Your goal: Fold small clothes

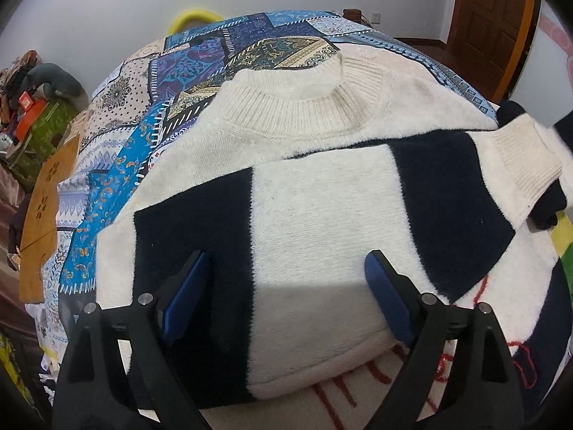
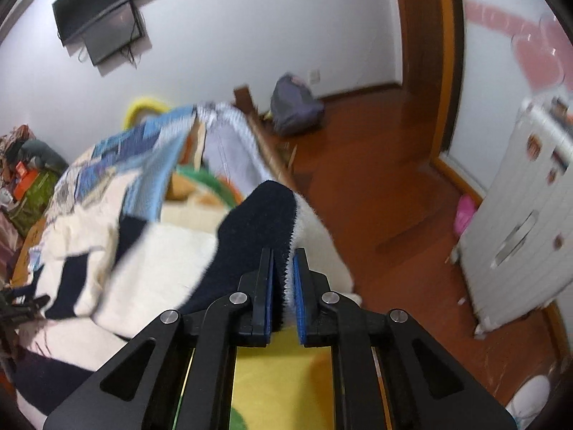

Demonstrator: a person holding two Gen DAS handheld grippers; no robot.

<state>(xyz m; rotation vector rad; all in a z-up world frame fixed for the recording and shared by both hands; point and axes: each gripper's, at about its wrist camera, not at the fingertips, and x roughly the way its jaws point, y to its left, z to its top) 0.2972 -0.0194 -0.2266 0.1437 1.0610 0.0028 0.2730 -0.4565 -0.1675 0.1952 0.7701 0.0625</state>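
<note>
While folded: one sweater (image 1: pixel 322 215).

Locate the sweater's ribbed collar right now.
In the left wrist view the ribbed collar lies upper centre, at the far end of the sweater, resting on the patchwork quilt and beyond the folded-over striped sleeve.
</note>
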